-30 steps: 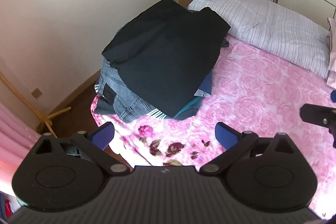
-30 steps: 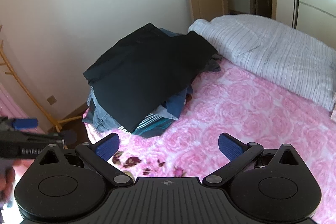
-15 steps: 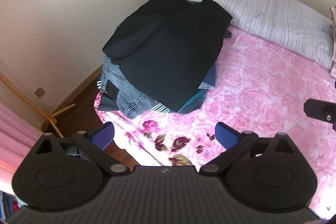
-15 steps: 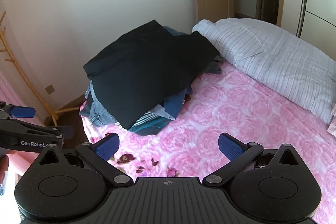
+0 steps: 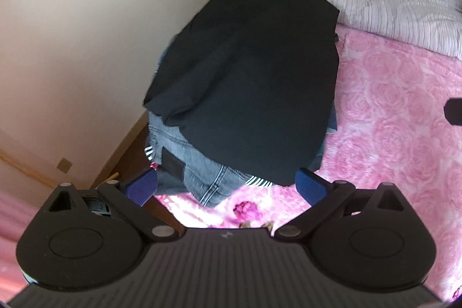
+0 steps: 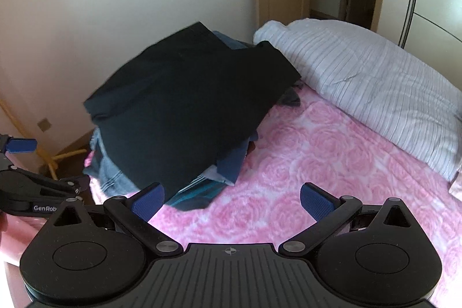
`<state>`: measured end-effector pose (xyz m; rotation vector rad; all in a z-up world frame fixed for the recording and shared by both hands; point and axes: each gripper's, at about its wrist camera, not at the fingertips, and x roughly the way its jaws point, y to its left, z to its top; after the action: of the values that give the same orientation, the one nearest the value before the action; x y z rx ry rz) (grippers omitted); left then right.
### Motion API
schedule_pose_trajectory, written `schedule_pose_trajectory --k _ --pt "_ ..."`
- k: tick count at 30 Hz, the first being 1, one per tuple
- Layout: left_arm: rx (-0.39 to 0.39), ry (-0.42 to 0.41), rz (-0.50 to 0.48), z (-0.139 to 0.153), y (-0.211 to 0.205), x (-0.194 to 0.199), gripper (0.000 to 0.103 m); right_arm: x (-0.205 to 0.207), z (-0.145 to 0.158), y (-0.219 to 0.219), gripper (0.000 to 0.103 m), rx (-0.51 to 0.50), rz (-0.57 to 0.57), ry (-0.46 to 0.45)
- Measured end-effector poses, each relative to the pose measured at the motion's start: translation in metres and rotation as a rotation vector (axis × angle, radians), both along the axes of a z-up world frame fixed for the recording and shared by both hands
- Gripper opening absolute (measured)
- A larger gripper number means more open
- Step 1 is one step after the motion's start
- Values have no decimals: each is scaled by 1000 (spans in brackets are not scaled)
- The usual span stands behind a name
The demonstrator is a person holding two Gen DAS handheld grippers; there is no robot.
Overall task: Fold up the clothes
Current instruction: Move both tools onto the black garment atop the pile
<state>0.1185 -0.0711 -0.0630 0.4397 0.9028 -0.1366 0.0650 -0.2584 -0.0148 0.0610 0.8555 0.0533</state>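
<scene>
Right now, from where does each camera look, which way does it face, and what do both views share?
Left wrist: sits on the left hand-held gripper, facing down at the black garment and jeans; own open fingers show.
Right wrist: sits on the right hand-held gripper, facing across the pink bedspread; own open fingers show.
Shared: the clothes pile, bedspread, striped pillow.

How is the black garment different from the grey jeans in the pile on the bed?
The black garment lies on top of the pile, spread wide and plain; the grey jeans lie under it, showing only at the near edge. The garment has no visible marks; the jeans show pale seams and a dark patch. Neither touches a claw.
</scene>
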Motion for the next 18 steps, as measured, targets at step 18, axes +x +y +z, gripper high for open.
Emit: schedule_pose_trajectory --k 18 --pt "-73 83 -8 -22 38 90 100 107 -34 31 103 -13 23 84"
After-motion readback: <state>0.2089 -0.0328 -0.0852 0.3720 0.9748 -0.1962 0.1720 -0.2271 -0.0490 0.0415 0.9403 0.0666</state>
